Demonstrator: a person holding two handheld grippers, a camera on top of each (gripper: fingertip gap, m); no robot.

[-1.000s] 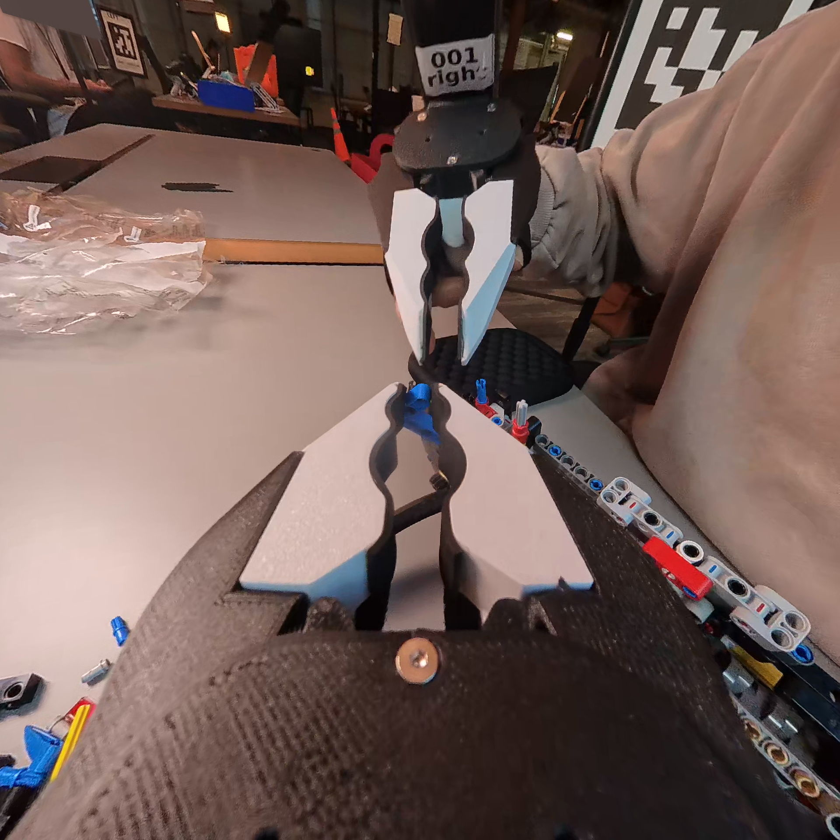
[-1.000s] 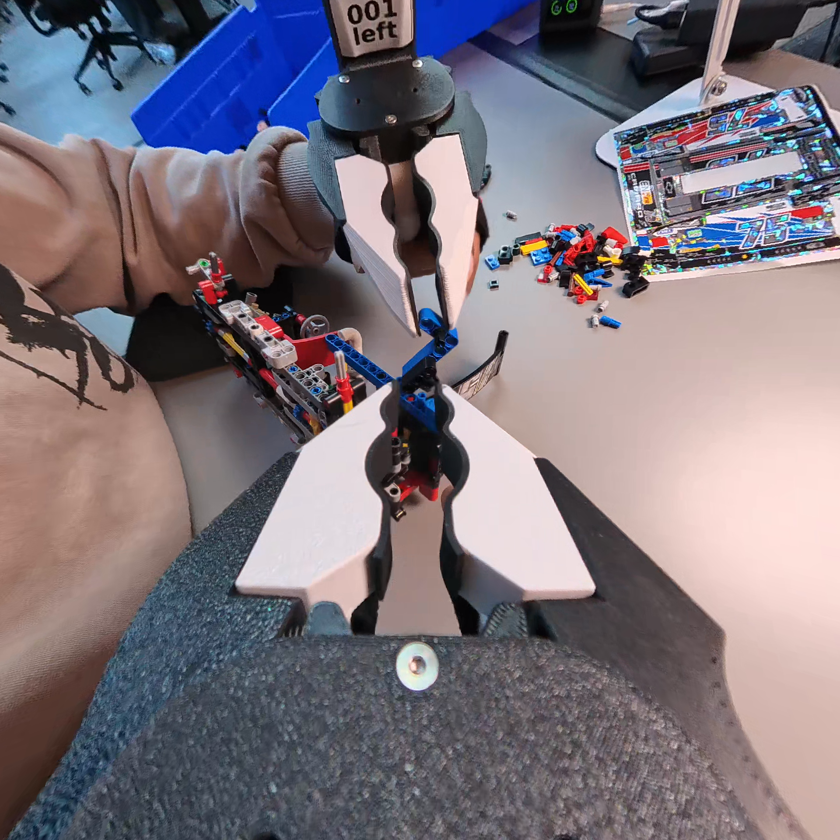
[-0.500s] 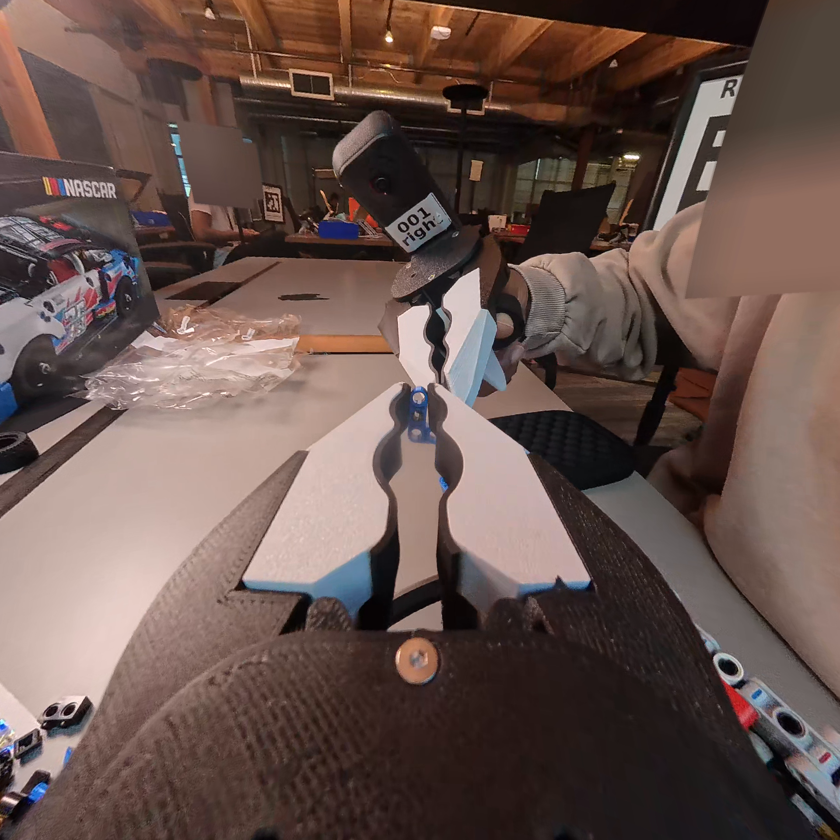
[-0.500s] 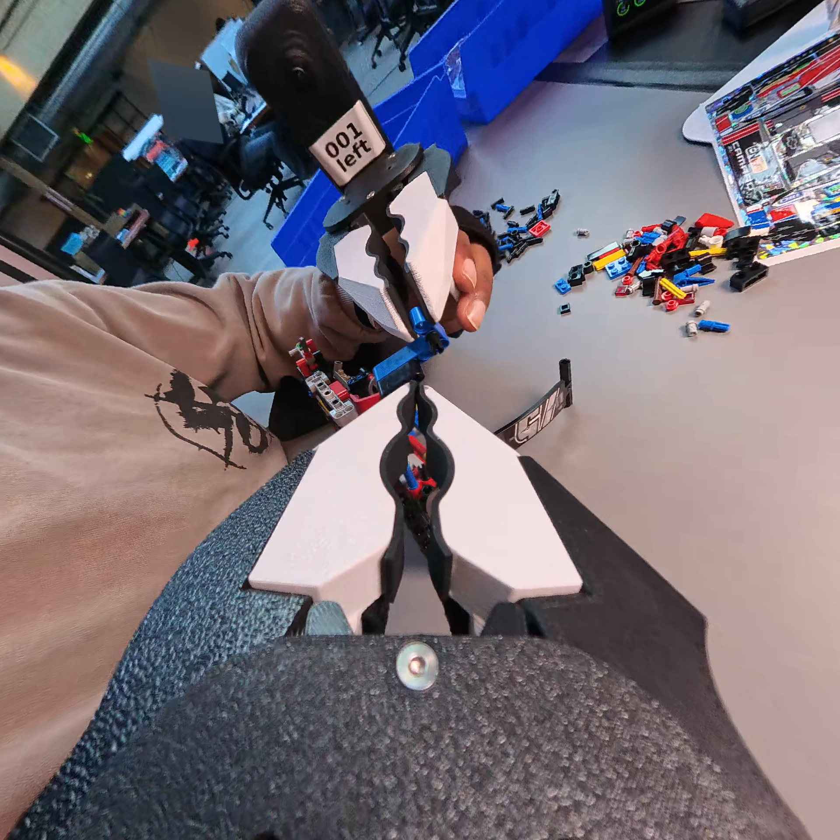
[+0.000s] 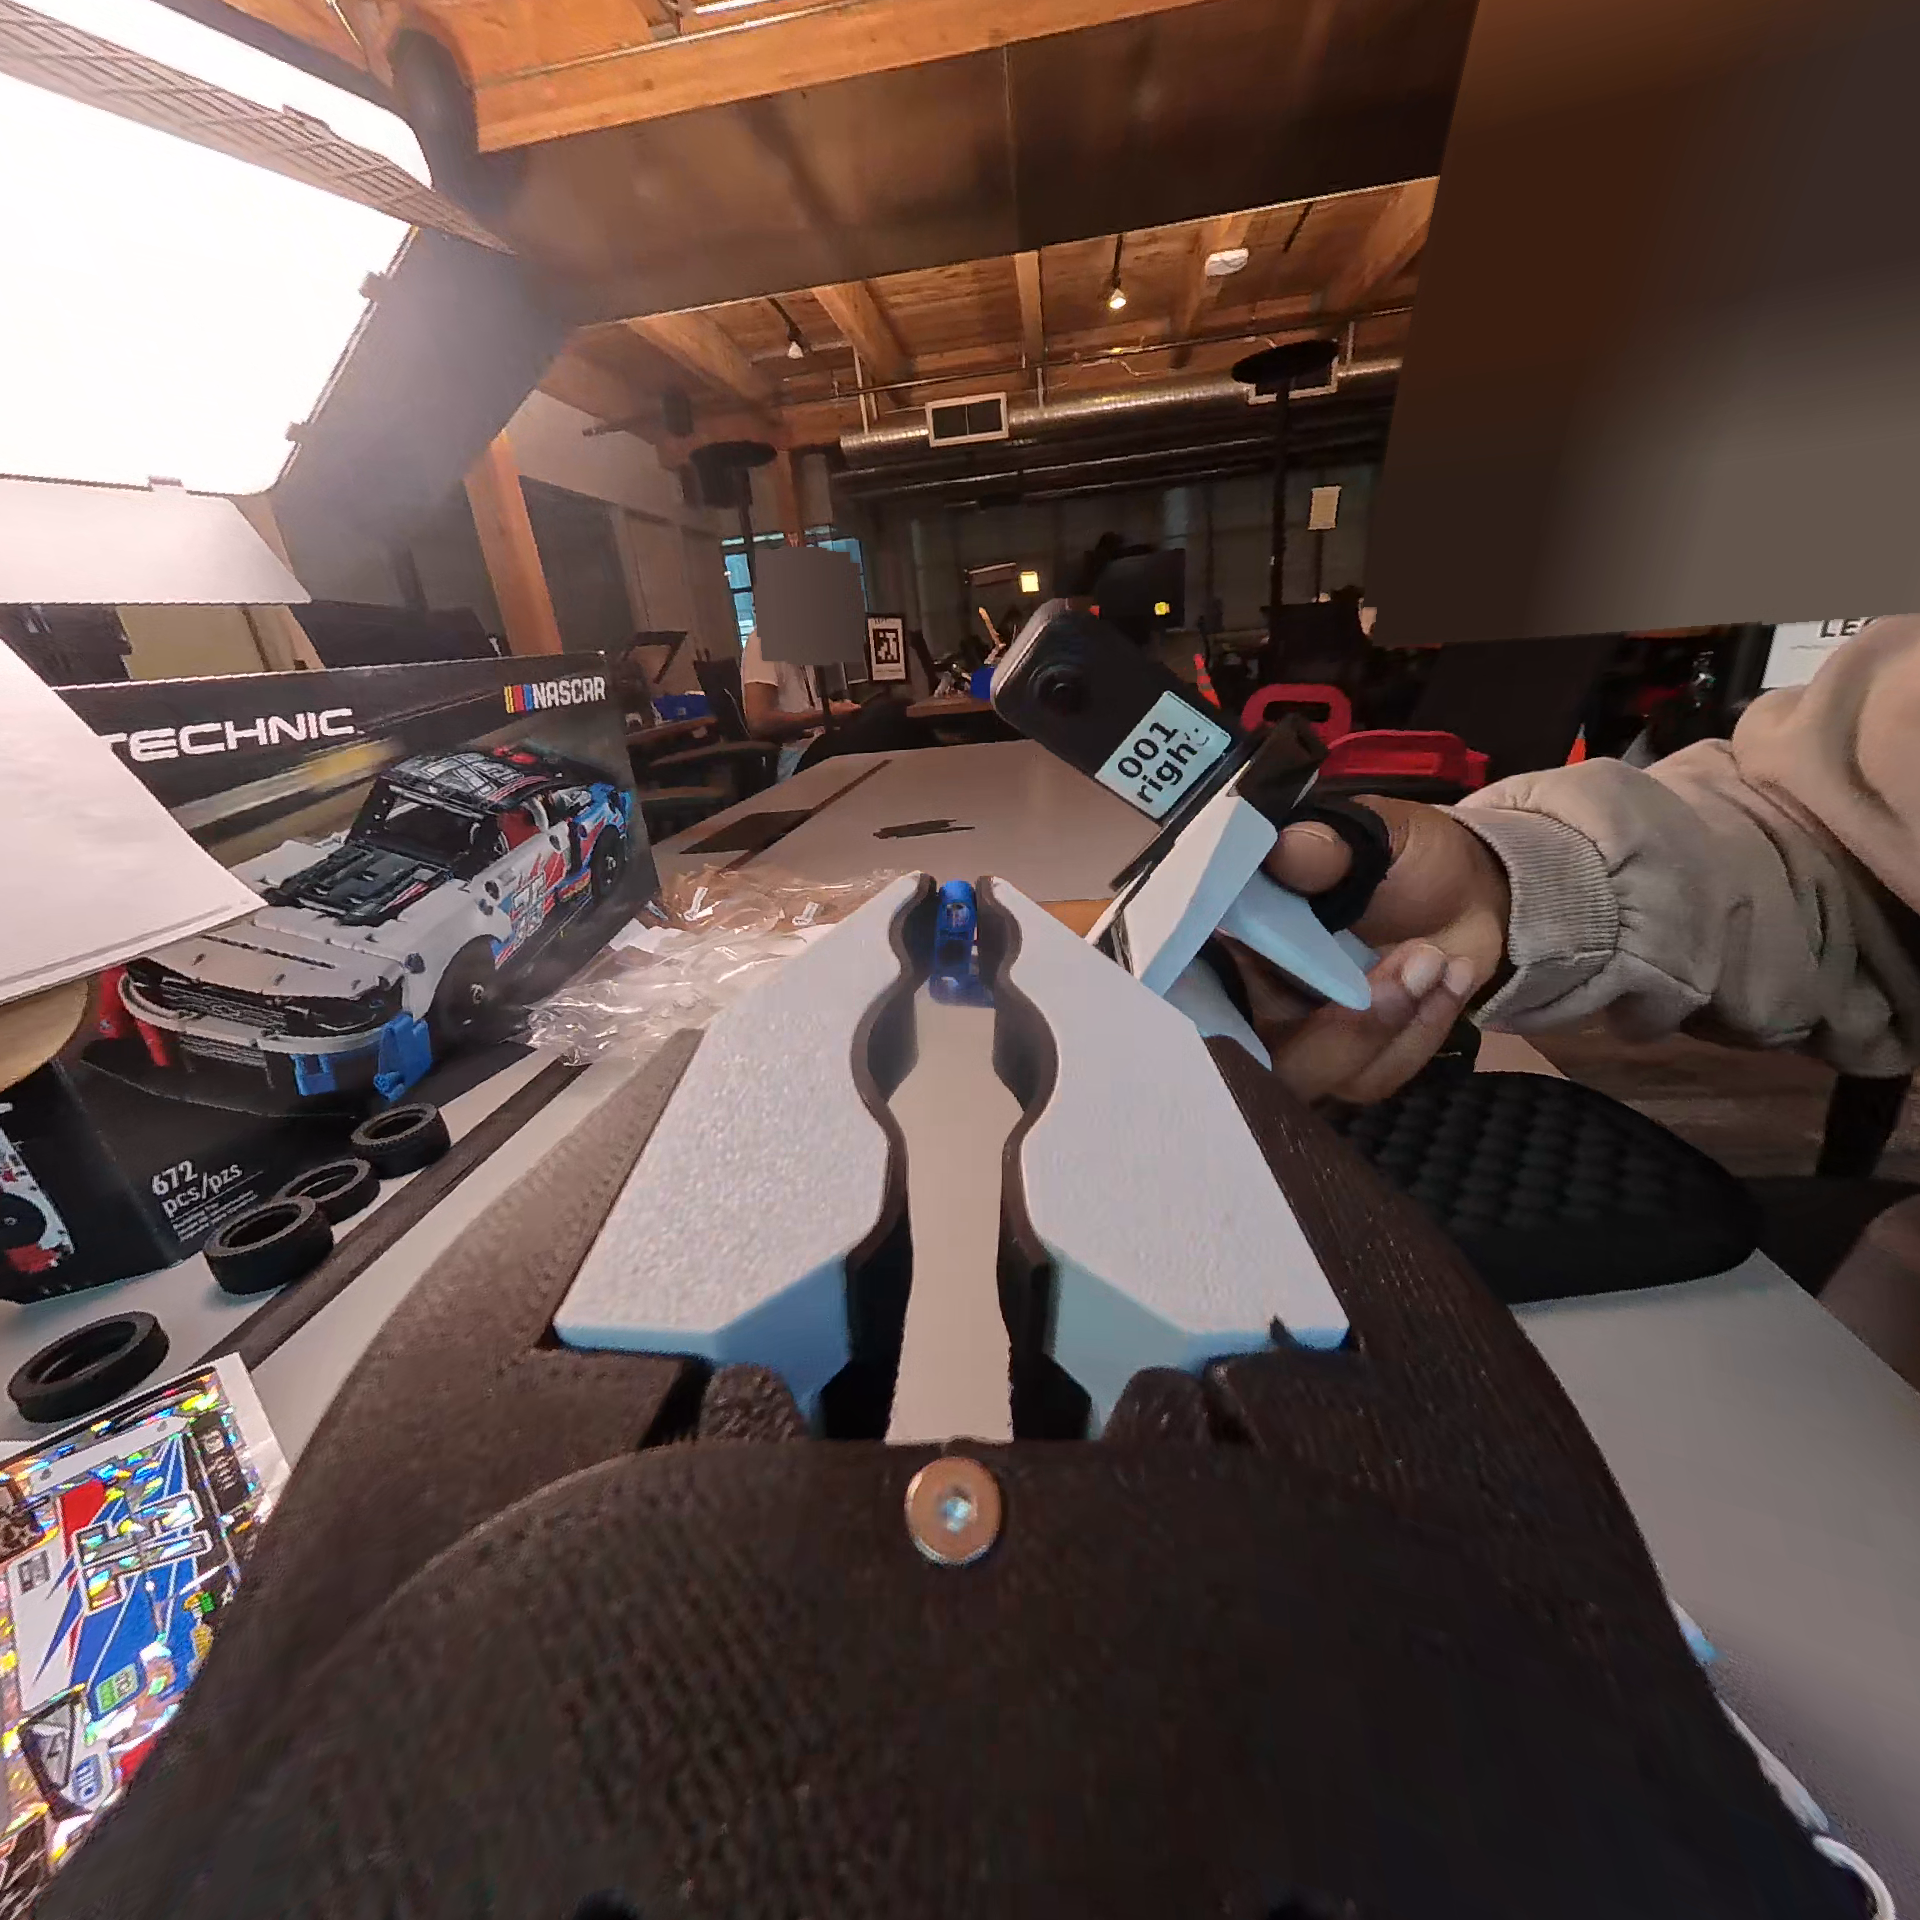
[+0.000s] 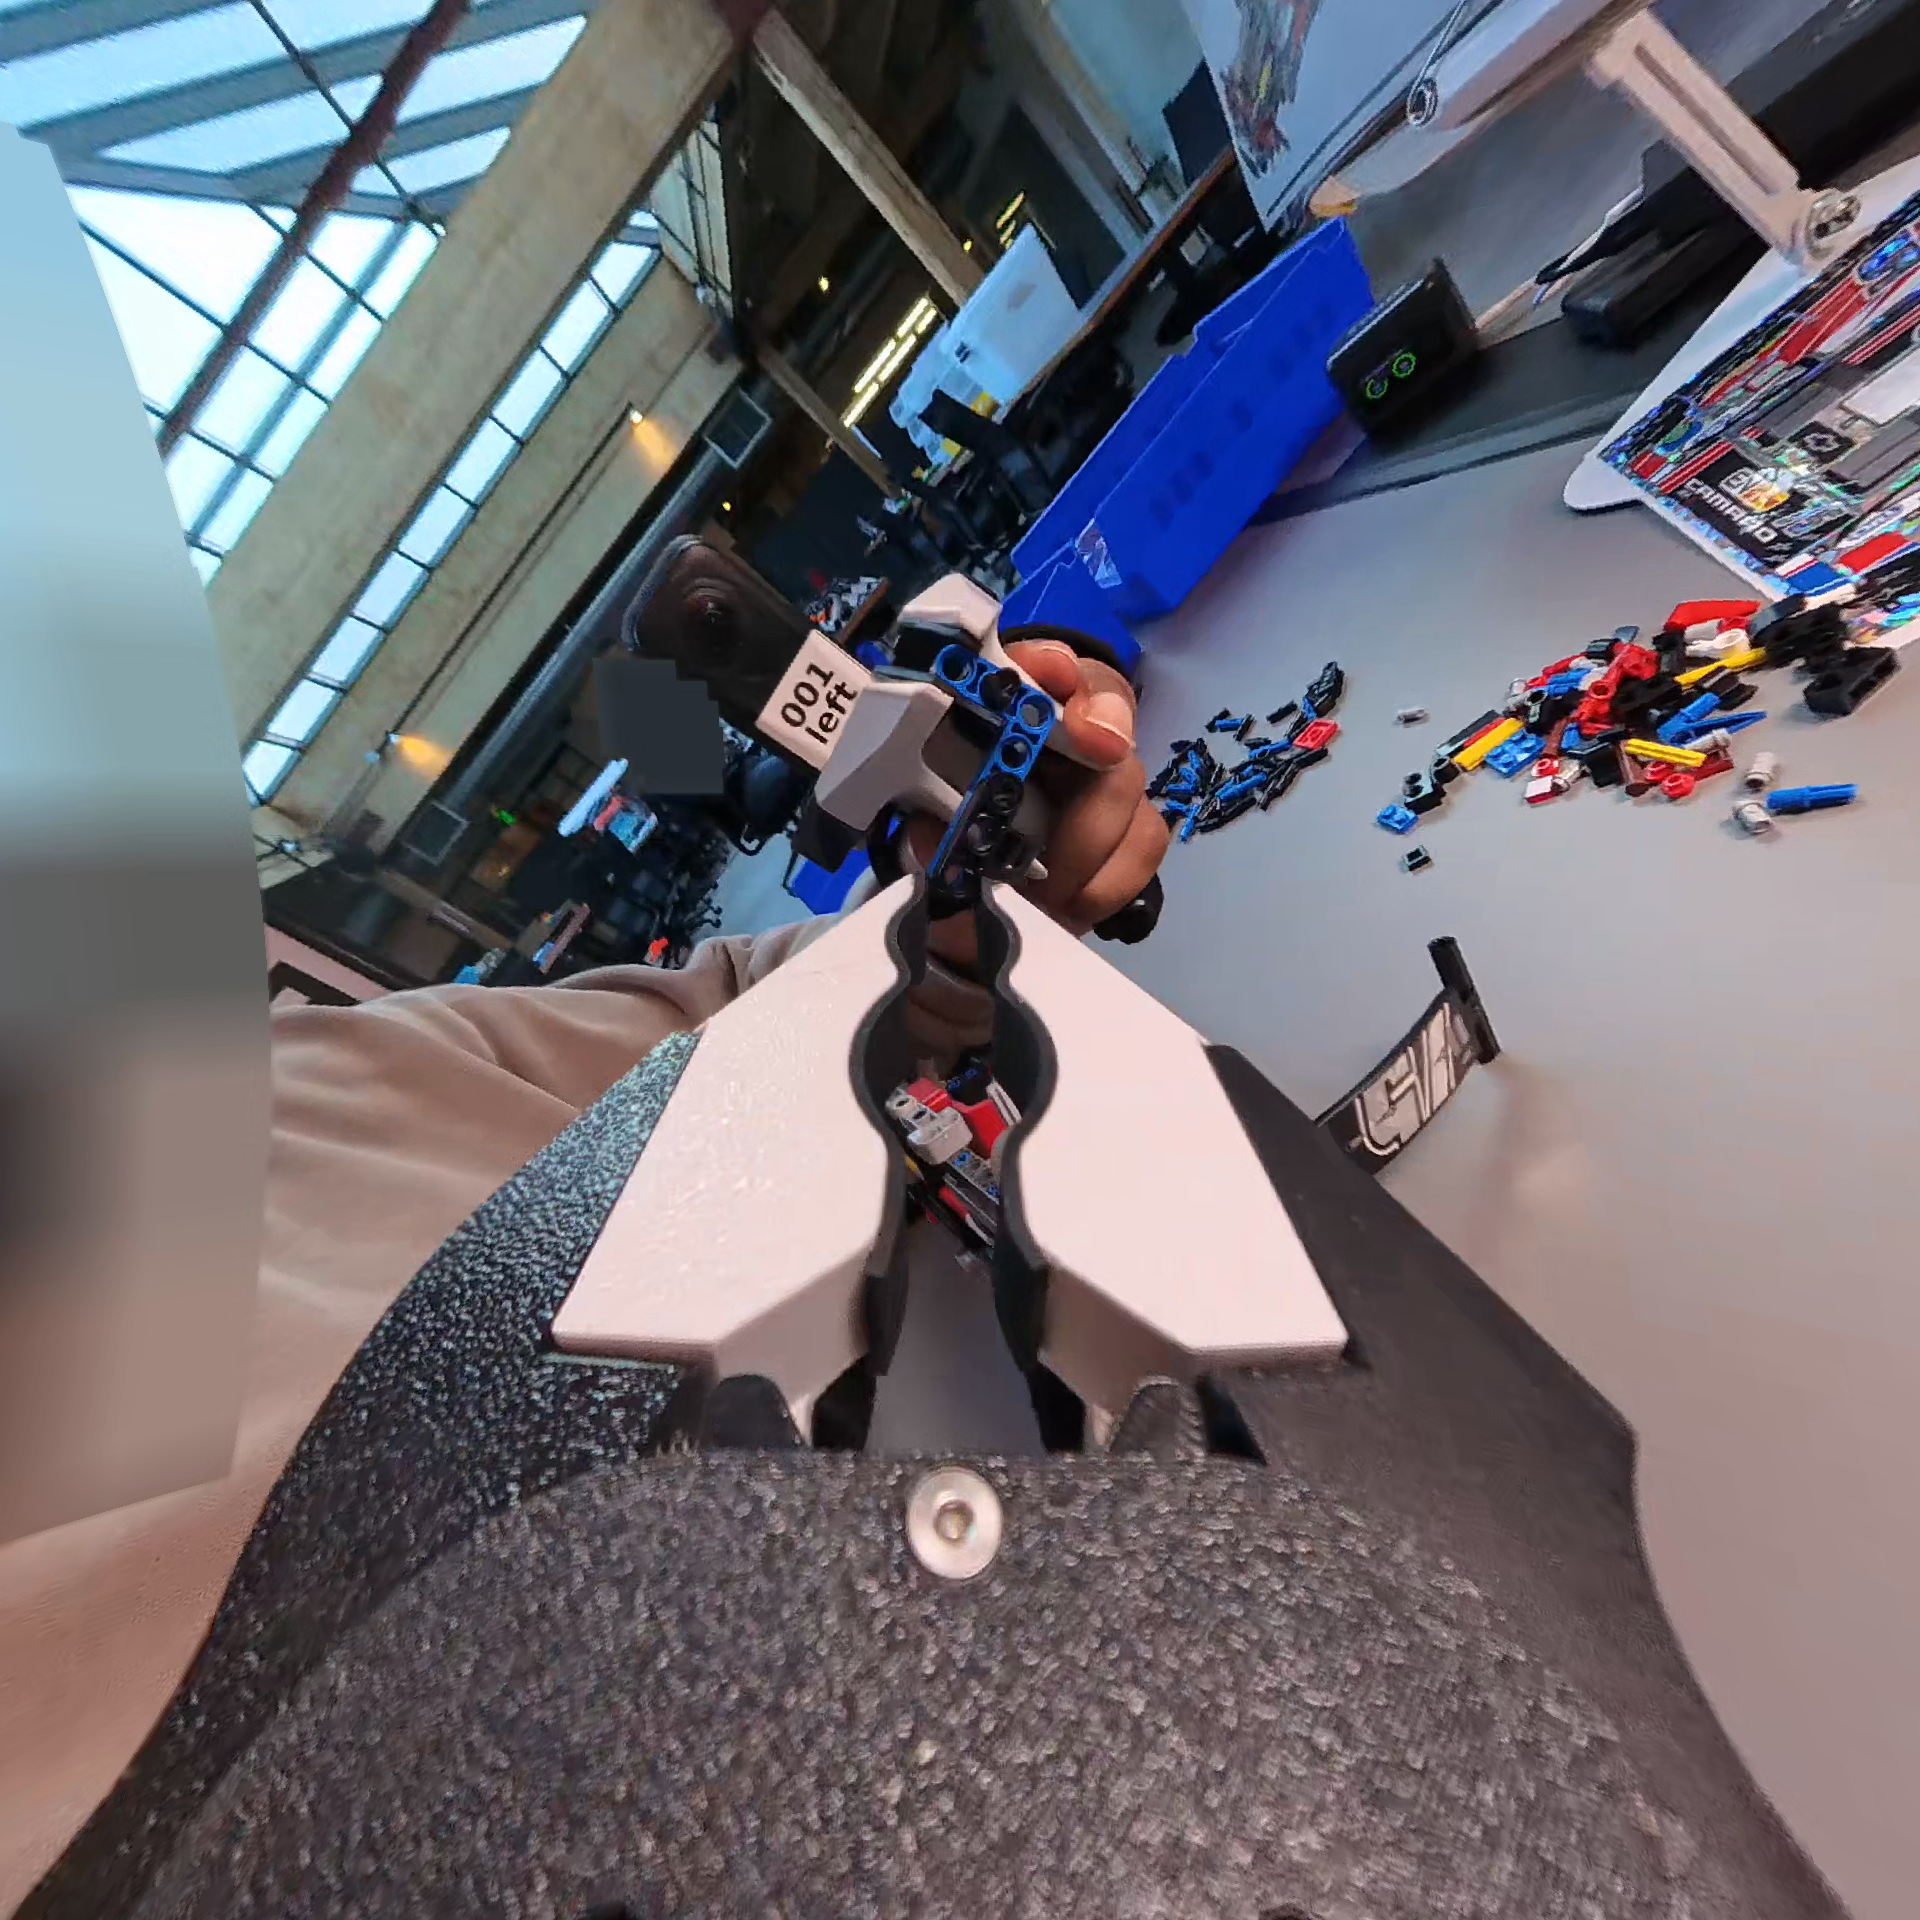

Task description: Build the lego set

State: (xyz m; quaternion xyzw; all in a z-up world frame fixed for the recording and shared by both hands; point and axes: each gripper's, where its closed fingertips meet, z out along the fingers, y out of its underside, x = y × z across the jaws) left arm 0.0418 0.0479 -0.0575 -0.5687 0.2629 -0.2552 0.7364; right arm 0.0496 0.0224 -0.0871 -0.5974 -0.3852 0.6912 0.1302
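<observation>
A blue T-shaped Technic beam [image 6: 1003, 748] is held in the air between both grippers. My left gripper [image 5: 954, 894] is shut on its top end, which shows end-on as a blue piece [image 5: 956, 935]. My right gripper [image 6: 953, 894] has its jaws close together on the beam's lower end. The left gripper [image 6: 935, 686] faces me in the right wrist view, with a hand behind it. The right gripper [image 5: 1236, 935] shows to the right in the left wrist view, its tips hidden. The half-built car chassis [image 6: 940, 1127] lies below, seen through the jaw gap.
The set's box [image 5: 364, 883], several black tyres [image 5: 270, 1236] and clear bags [image 5: 675, 966] sit at the left. A sticker sheet [image 6: 1787, 457], a pile of loose pieces [image 6: 1662, 727], small pins [image 6: 1247, 758] and a black curved panel [image 6: 1413, 1060] lie on the grey table. My two grippers' fingertips are within a few centimetres of each other.
Both grippers have risen from the table and tilted upward, carrying the blue beam away from the chassis. The right gripper's jaws have narrowed.
</observation>
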